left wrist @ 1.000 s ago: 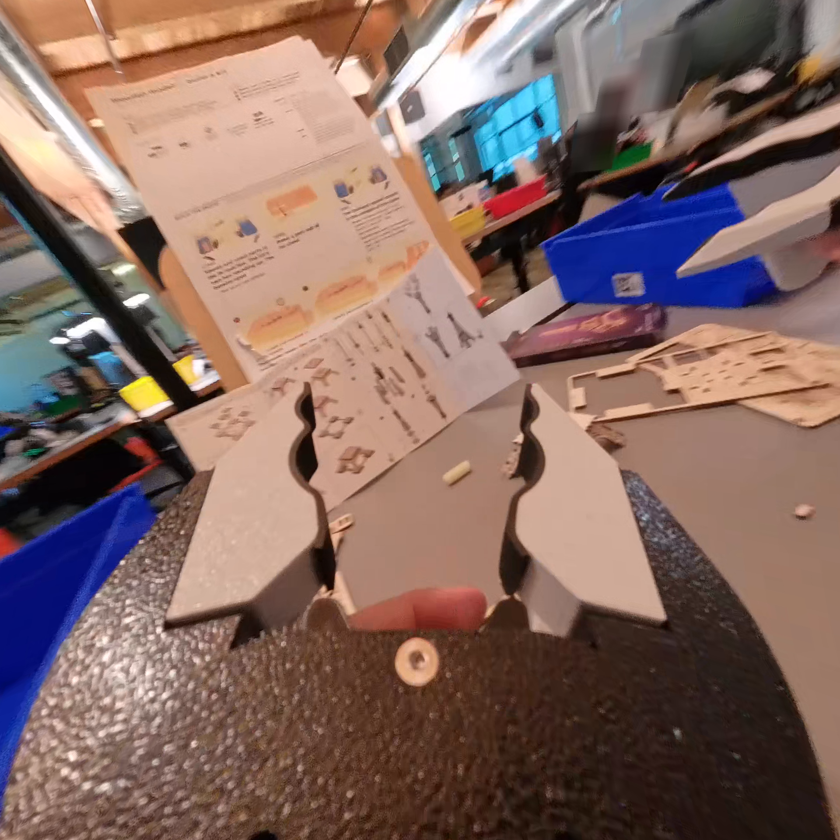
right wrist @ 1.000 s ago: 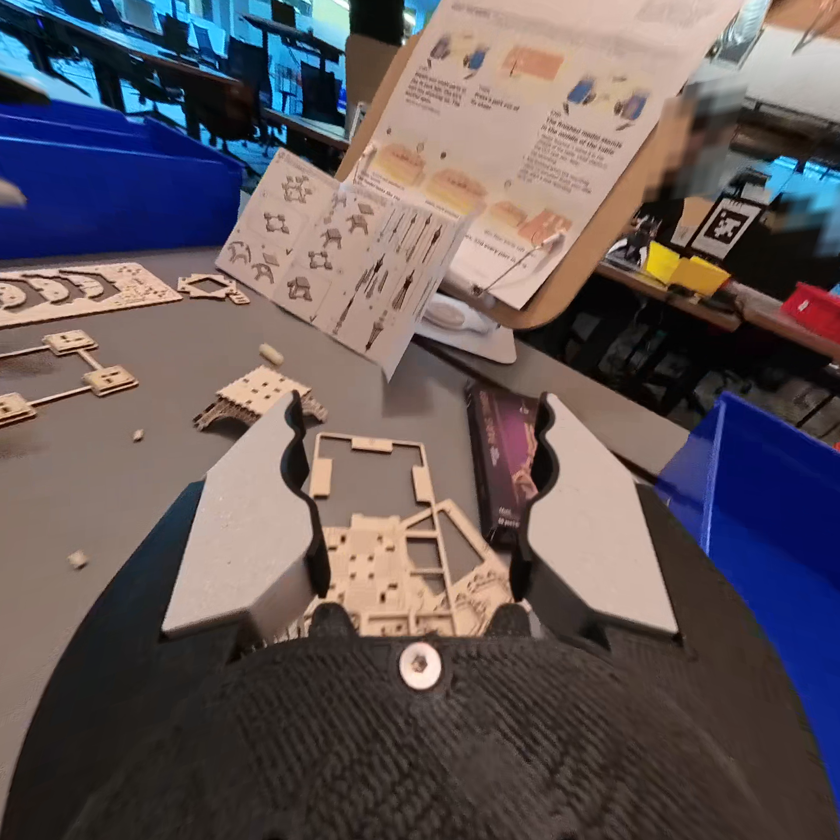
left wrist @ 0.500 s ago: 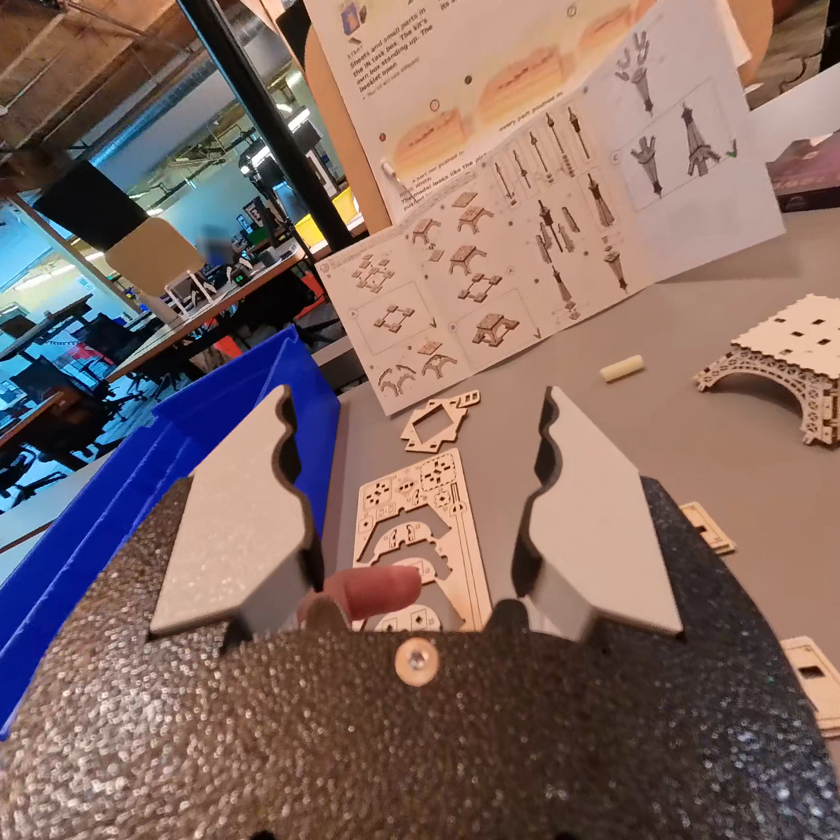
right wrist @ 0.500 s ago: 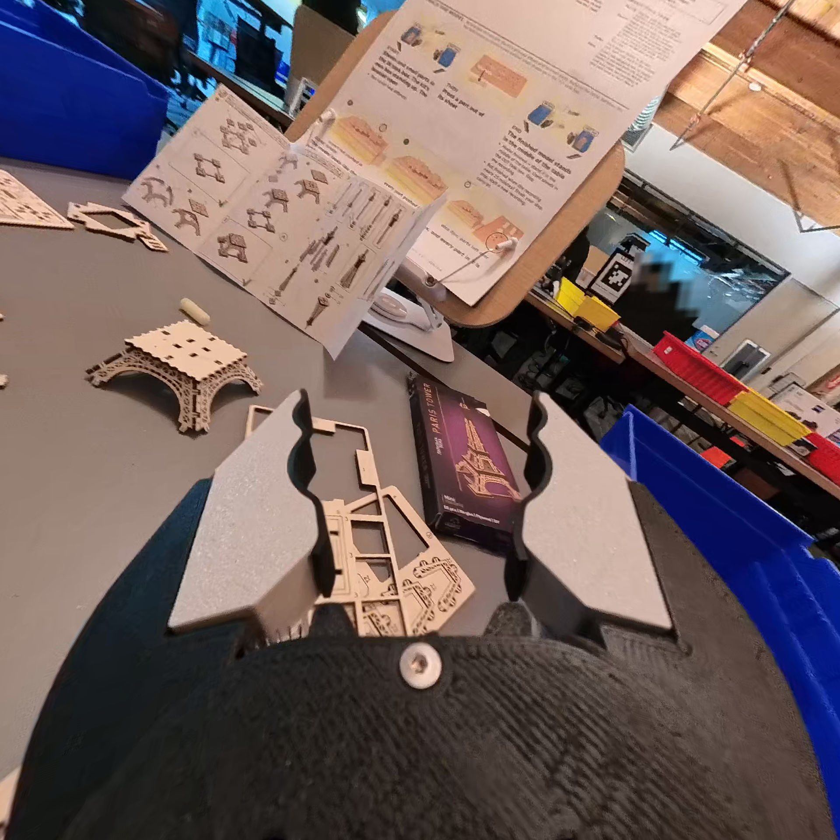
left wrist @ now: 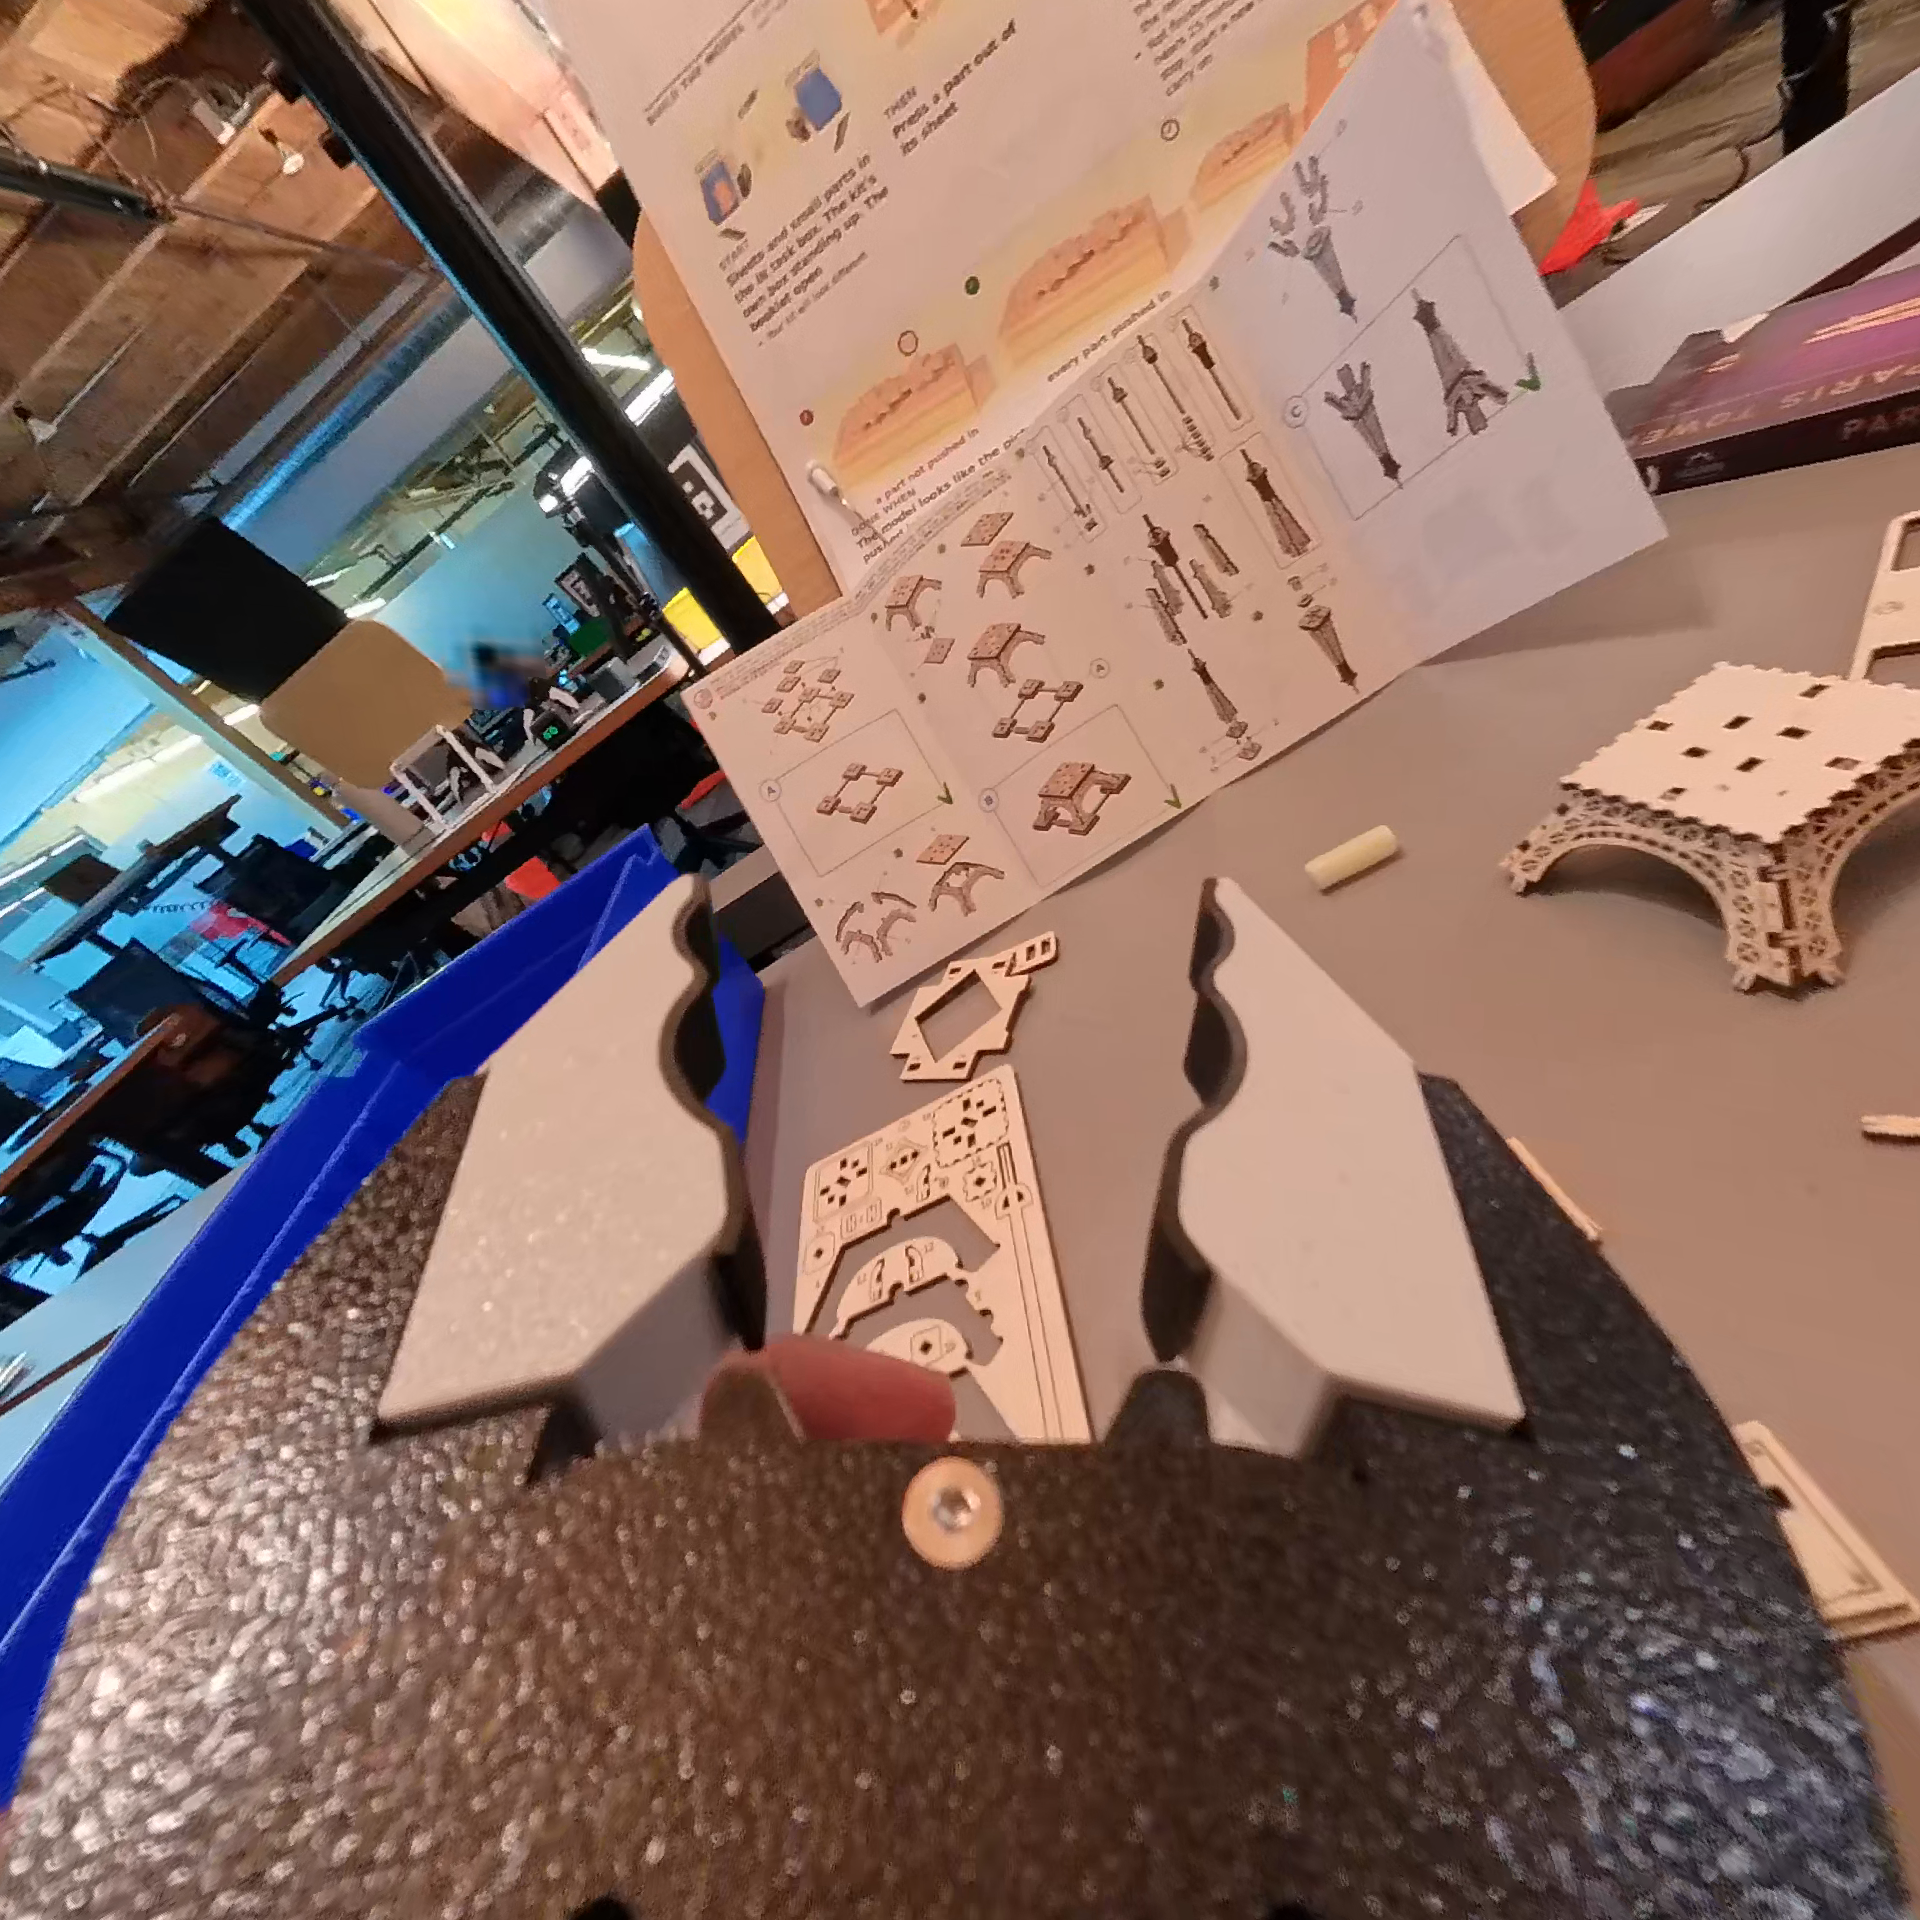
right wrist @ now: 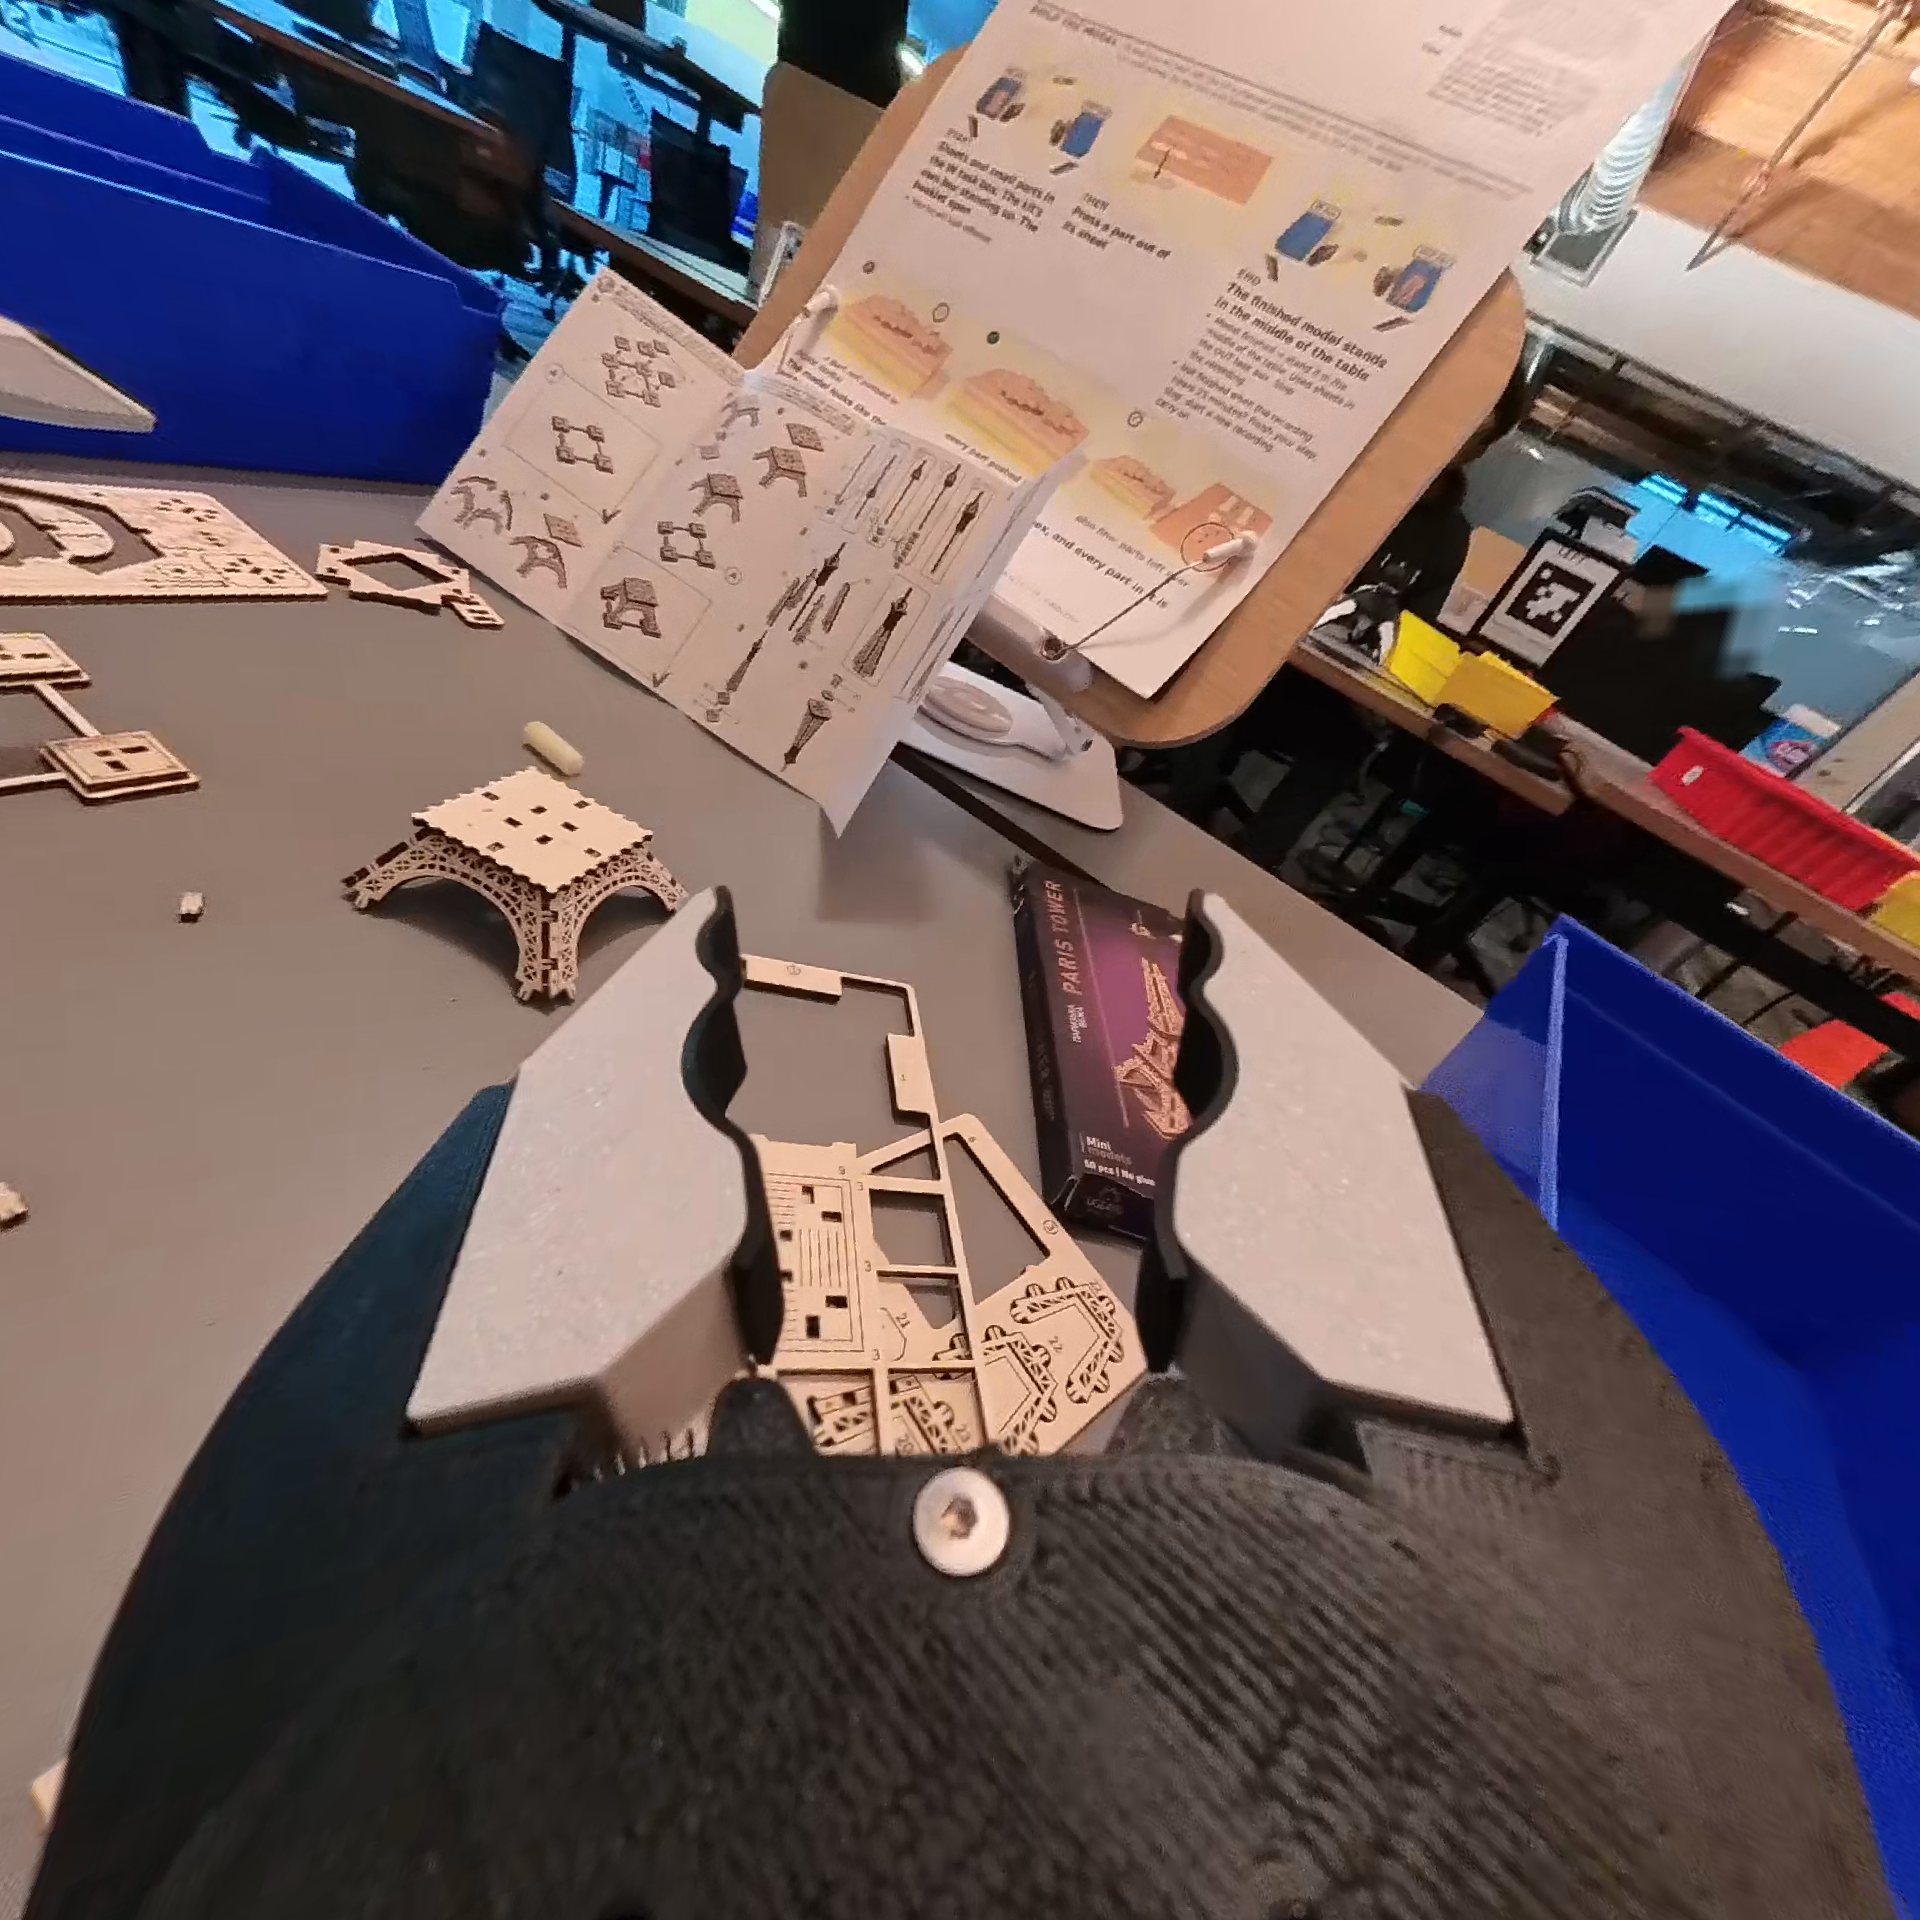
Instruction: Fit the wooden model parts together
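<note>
Left wrist view | left gripper [left wrist: 956,997] spread, empty, hovering over laser-cut parts sheet [left wrist: 940,1236] left of tower base [left wrist: 1756,821] | right gripper [right wrist: 961,997] likewise spread over another sheet [right wrist: 935,1247] | step: choosing a part; next: likely pressing one free.

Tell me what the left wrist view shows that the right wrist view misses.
Left only: a part sheet between the open left jaws and a fingertip. Right only: the purple box's full front, a punched-out sheet between the open right jaws, a book stand, red and yellow bins. Both: tower base, booklet, peg, diamond frame.
</note>
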Action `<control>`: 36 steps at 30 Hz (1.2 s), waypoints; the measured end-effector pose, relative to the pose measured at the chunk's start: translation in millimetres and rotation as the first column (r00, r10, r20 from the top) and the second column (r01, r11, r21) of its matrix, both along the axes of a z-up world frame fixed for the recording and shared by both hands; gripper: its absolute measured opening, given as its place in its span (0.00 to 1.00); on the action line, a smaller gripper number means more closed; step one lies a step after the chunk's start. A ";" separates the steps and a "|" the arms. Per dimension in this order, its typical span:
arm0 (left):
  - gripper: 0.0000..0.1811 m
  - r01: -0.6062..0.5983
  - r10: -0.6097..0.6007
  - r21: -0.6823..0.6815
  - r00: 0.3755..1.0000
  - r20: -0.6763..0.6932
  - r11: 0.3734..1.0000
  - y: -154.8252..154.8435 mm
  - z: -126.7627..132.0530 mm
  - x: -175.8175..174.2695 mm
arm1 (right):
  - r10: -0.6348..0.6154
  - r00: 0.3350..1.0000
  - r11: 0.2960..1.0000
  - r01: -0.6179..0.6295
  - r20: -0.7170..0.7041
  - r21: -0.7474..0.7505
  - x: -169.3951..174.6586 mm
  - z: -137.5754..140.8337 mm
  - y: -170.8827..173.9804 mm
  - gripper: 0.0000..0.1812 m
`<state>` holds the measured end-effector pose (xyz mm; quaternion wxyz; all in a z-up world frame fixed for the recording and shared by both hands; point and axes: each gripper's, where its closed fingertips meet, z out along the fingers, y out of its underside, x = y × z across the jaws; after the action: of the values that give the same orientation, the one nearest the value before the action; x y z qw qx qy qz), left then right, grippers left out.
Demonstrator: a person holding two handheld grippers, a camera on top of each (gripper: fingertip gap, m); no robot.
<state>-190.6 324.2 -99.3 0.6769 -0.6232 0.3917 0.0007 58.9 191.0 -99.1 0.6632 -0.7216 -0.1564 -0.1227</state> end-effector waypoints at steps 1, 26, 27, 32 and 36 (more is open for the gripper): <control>0.49 0.013 -0.013 0.000 1.000 -0.001 1.000 -2.1 -0.4 2.9 | 0.009 1.000 1.000 -0.009 -0.002 -0.002 -1.8 0.1 -0.1 0.46; 0.29 0.294 -0.274 0.184 0.953 -0.126 0.938 -64.7 -0.4 67.3 | 0.355 0.929 0.785 -0.359 -0.109 -0.504 -51.9 -79.1 -125.3 0.27; 0.29 0.318 -0.293 0.180 0.944 -0.153 0.931 -70.5 -2.1 72.8 | 0.332 0.936 0.796 -0.343 -0.115 -0.499 -47.0 -79.2 -122.7 0.27; 0.32 0.377 -0.362 0.080 0.920 -0.152 0.923 -102.9 -3.8 91.8 | 0.326 0.930 0.813 -0.368 -0.171 -0.451 -46.0 -82.1 -115.7 0.25; 0.46 0.469 -0.466 -0.047 0.883 0.060 0.882 -140.0 8.1 103.4 | 0.354 0.925 0.772 -0.372 -0.138 -0.515 -48.3 -88.4 -110.5 0.27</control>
<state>-87.1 184.2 -91.1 0.6469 -0.5304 0.5143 -0.1890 10.6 80.5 -187.5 0.4505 -0.8346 -0.3098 0.0676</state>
